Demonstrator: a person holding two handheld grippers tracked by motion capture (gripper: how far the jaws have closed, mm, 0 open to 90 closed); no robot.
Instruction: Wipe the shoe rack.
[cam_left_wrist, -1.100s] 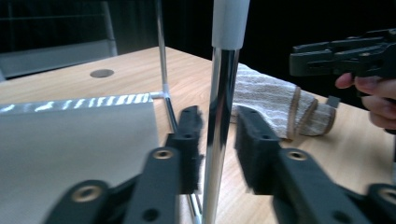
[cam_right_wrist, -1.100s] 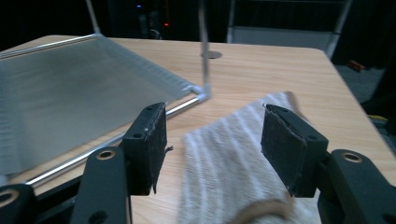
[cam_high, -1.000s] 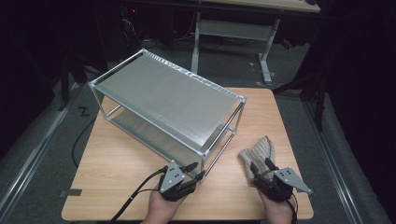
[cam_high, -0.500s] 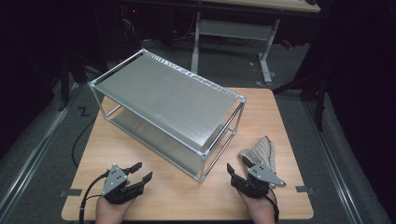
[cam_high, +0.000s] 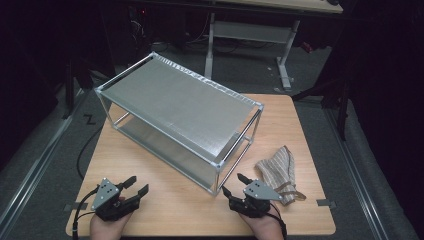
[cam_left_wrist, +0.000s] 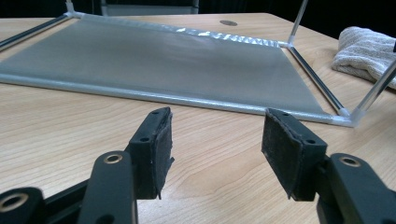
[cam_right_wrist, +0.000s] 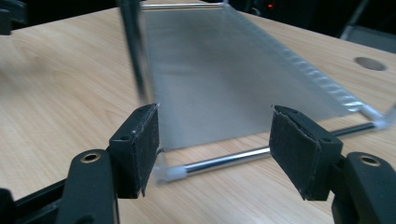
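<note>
A silver two-shelf metal rack (cam_high: 180, 107) stands at an angle on the wooden table (cam_high: 310, 125). A striped cloth (cam_high: 277, 170) lies crumpled to the right of its near corner. My left gripper (cam_high: 137, 184) rests low at the front left and is open, facing the rack's lower shelf (cam_left_wrist: 177, 60). My right gripper (cam_high: 233, 183) sits by the rack's near corner post (cam_right_wrist: 133, 46), just left of the cloth, and is open. The jaws of both have just been opening, with nothing between them.
A cable trails from the left gripper off the table's front left edge. A desk frame (cam_high: 250, 35) stands on the dark floor beyond the far edge. Bare wood lies between the two grippers and along the front edge.
My left gripper has swung from the rack's near corner to the front left of the table. My right gripper has shifted left, away from the cloth. Both sets of jaws stand wider.
</note>
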